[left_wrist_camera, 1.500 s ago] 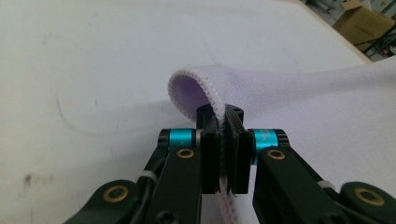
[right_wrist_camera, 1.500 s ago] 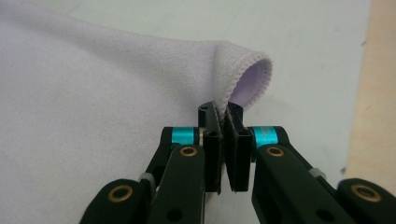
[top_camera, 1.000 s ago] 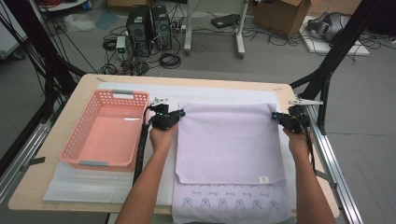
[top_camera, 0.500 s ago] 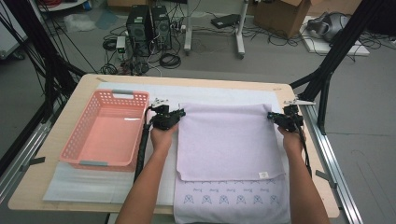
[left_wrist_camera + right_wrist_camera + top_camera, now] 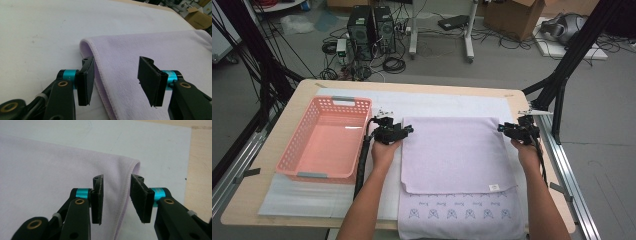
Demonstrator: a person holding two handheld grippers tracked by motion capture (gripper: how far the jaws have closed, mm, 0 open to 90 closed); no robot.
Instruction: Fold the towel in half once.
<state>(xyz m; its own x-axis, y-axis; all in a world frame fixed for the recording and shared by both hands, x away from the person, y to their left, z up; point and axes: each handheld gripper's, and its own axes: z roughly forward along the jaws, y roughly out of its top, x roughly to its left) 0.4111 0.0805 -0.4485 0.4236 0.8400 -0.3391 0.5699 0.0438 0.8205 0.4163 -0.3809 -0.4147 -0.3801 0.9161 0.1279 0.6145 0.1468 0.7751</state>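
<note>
The left gripper [image 5: 113, 82] has its jaws standing wide apart, having just opened; the hemmed side edge of the towel [image 5: 160, 52] runs up between them, and neither pad presses on the cloth. The right gripper [image 5: 115, 200] has its jaws at a narrower gap, also just opened, with the opposite hemmed edge of the towel [image 5: 57, 170] lying between the pads and free of both. In the high view, the left gripper [image 5: 393, 132] sits at the far left corner of the towel [image 5: 452, 155] and the right gripper [image 5: 518, 131] at the far right corner. The towel lies flat on a white mat [image 5: 437, 102] on the table [image 5: 292, 100]. It is folded: the far edge is a rounded fold running from left to right, and the upper layer ends short of the near edge, leaving a patterned strip of the lower layer exposed. The long axis runs from the person toward the far side of the table. The near end of the towel is cut off by the bottom of the high view. A pink basket [image 5: 307, 150] stands on the mat just left of the left gripper, apart from the towel.
</note>
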